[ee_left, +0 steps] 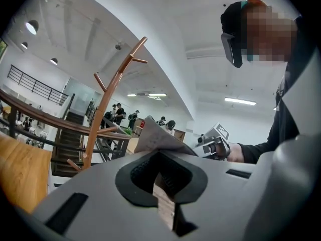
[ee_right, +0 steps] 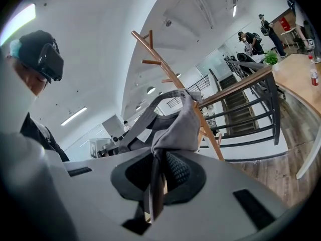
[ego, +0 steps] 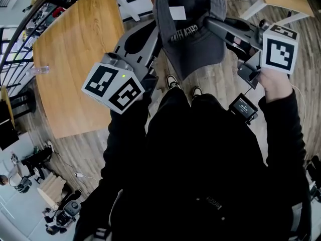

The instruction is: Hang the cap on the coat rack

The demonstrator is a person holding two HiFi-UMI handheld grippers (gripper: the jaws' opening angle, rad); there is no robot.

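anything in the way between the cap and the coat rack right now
Nothing visible. The cap, clamped by both the left gripper and right gripper, hangs in open air before the coat rack; no object shows between them.

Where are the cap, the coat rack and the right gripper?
cap (ego: 200,43): head view, on its crown.
coat rack (ee_left: 100,112): left gripper view, on its wooden trunk.
right gripper (ee_right: 156,167): right gripper view, between jaws pinching cap fabric.
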